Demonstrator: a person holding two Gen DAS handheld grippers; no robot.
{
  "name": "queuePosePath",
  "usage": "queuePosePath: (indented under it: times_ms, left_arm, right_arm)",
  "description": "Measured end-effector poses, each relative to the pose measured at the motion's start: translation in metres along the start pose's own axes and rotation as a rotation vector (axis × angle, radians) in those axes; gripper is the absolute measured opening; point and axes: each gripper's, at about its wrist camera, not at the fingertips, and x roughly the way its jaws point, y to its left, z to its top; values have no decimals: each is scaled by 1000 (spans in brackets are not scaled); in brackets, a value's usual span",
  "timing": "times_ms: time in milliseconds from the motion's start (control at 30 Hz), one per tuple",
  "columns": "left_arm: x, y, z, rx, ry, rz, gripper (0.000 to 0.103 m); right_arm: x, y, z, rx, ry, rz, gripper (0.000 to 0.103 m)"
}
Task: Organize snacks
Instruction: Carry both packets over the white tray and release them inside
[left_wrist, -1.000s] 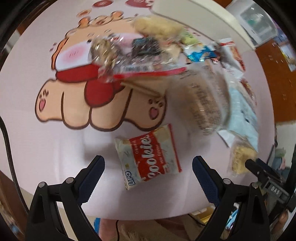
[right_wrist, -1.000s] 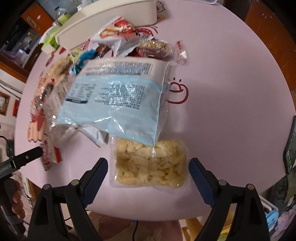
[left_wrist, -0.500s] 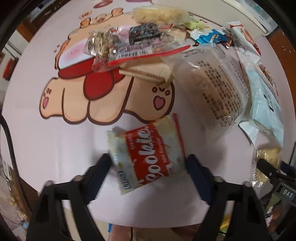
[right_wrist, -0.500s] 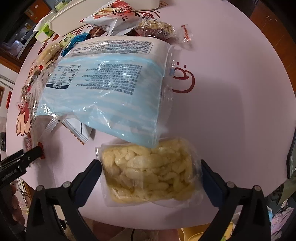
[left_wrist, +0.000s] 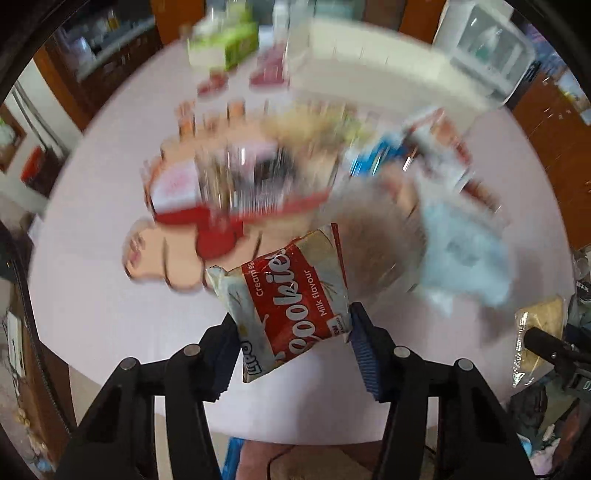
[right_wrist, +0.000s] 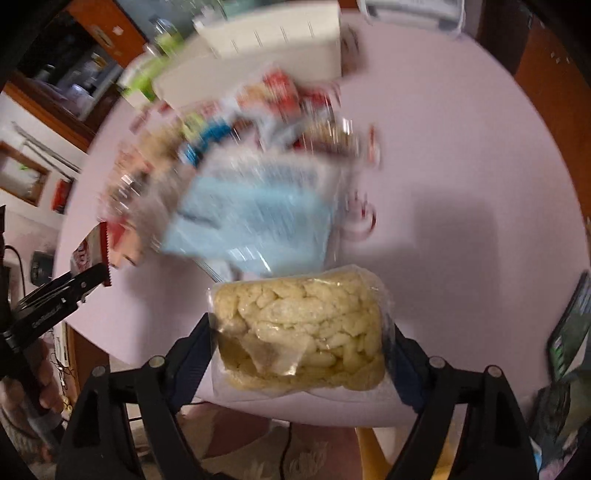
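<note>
Two packets are off the pink tabletop at once, one in each hand-held gripper, which looks like a way to clear two snacks from the heap in a single trip. On the left, the left hand-held gripper has its jaws closing on the red-and-white cookie packet, blue pads pressing its two long edges near the lower end, so the packet stands up and leans away from the camera — a side pinch that avoids crushing the face. Beyond it the snack pile lies blurred on the cartoon bear print, with a white organiser tray at the far edge, probably where sorted items go, though I can't tell which compartment is meant. Further right, the right hand-held gripper spans wide across the clear bag of pale puffed snacks; its jaws are closing too, pads against both sides of the bulky bag. A light-blue bag lies just beyond it on the tabletop. Both grips sit low on soft packaging — slipping seems the main risk.
</note>
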Motion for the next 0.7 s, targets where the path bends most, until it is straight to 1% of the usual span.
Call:
queuePosePath:
  times_ms: [33,67,100,133,167,200,267,300,367,400,433,467,567,600,633,700]
  left_arm:
    - [-18,-6,9,7,-50,-4,54]
    - [-32,2,17,10,-78,-7,54]
    - [-48,1,24,16,-116,-10,54]
    - [-66,-5,42,27,-160,-11,54]
    - [-80,-9,54,41,-199,-8,54]
    - [-94,-5,68,55,-236,-5,54]
    - [-108,-8,99,80,-293,-4,54]
    - [-119,-12,118,98,-333,-1,54]
    - [-128,-16,149,119,-372,-3,54]
    - [-132,-19,169,135,-395,-12,55]
    - [-132,-21,184,145,-408,-17,55]
    - [-133,-25,199,155,-418,-21,55]
    - [-115,-31,255,174,-436,-54,55]
    - [-111,-34,265,175,-436,-62,55]
    - [-98,-36,284,176,-429,-70,55]
    - [-69,-39,317,165,-389,-85,55]
  right_arm:
    - [-6,2,-2,-9,-24,9,85]
    - [-21,4,5,-25,-59,17,85]
    - [-30,7,11,-39,-90,18,85]
    - [-46,9,25,-60,-132,23,85]
    - [-46,26,39,-72,-155,27,85]
    - [-58,28,51,-82,-183,37,85]
    - [-76,33,81,-96,-239,51,85]
    - [-79,40,90,-97,-258,48,85]
    - [-88,45,127,-95,-312,28,85]
    - [-91,48,139,-94,-327,24,85]
    - [-91,49,163,-80,-343,19,85]
    - [-89,52,177,-69,-351,16,85]
    - [-76,55,230,-38,-370,-3,86]
    - [-70,56,245,-28,-370,-13,86]
    - [-60,56,266,-17,-370,-28,86]
    - [-43,59,292,1,-357,-53,86]
